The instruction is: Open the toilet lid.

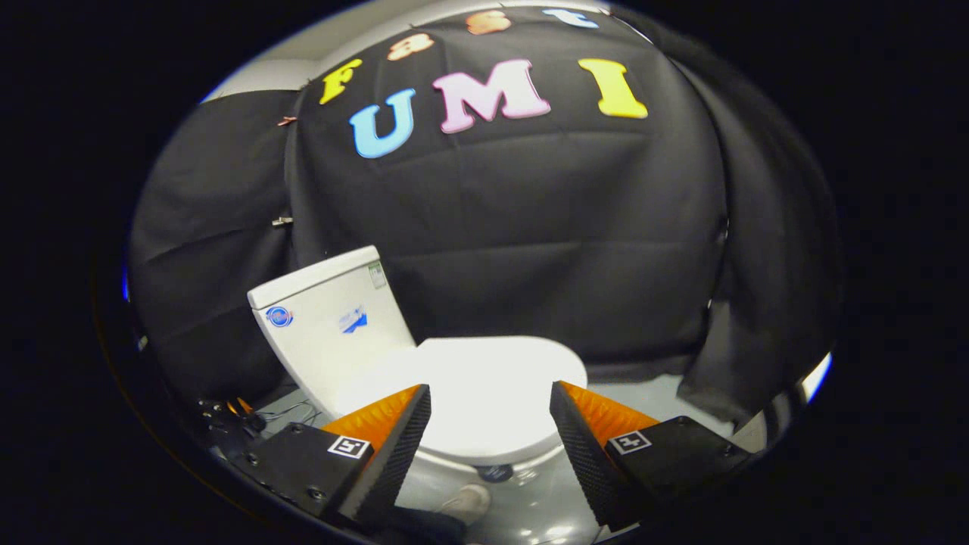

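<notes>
A white toilet stands ahead of me with its lid (pixel 492 393) lying flat and closed over the bowl. Its white tank (pixel 329 329) rises behind the lid on the left, bearing small stickers. My gripper (pixel 490 400) hovers above the lid's near part, open, with a wide gap between the two fingers and nothing held. The lid's front rim shows between the fingers, and the bowl's front (pixel 484 473) shows below it. The fingers appear apart from the lid.
Black cloth walls (pixel 530 227) close the booth behind and to both sides of the toilet. Pale floor (pixel 643 397) shows to the right of the bowl. Some cables and dark hardware (pixel 235 416) lie on the floor left of the tank. A light shoe (pixel 465 503) shows below.
</notes>
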A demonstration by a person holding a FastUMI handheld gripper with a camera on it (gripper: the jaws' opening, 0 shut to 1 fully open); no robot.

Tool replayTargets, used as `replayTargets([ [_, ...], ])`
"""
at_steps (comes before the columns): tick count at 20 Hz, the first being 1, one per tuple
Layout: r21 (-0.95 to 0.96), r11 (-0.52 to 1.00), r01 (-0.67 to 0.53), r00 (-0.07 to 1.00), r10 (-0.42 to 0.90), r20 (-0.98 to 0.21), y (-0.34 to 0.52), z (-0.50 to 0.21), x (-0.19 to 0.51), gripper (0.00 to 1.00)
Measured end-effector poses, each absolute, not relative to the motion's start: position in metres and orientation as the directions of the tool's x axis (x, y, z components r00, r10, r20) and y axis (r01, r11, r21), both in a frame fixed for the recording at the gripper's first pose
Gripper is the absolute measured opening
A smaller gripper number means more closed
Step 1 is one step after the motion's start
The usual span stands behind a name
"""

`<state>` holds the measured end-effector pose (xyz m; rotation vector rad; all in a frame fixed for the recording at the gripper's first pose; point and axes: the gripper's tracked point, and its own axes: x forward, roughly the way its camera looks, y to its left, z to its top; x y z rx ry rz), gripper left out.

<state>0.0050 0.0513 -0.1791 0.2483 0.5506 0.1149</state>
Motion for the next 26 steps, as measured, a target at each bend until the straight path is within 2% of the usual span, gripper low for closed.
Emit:
replayTargets([
  [3,0.405,0.914,0.033,0.736,0.252,-0.628,0.056,-0.246,-0.011,0.98],
  [6,0.534,0.822,0.199,0.612,0.321,-0.723,0.059,-0.301,-0.027,0.96],
  [9,0.567,0.762,0.311,0.553,0.34,-0.76,0.052,-0.341,-0.03,0.96],
  [12,0.621,0.704,0.345,0.566,0.372,-0.736,0.053,-0.351,-0.016,0.89],
  [15,0.575,0.756,0.312,0.533,0.362,-0.765,0.058,-0.367,-0.024,0.47],
  [17,0.589,0.743,0.318,0.549,0.363,-0.753,0.056,-0.362,-0.02,0.33],
  [21,0.589,0.747,0.307,0.55,0.366,-0.751,0.051,-0.362,-0.024,0.33],
  [22,0.614,0.716,0.331,0.59,0.351,-0.727,0.049,-0.365,-0.015,0.21],
  [23,0.615,0.712,0.34,0.57,0.364,-0.737,0.052,-0.362,-0.015,0.1],
  [26,0.645,0.696,0.316,0.577,0.399,-0.713,0.051,-0.352,-0.019,0.1],
])
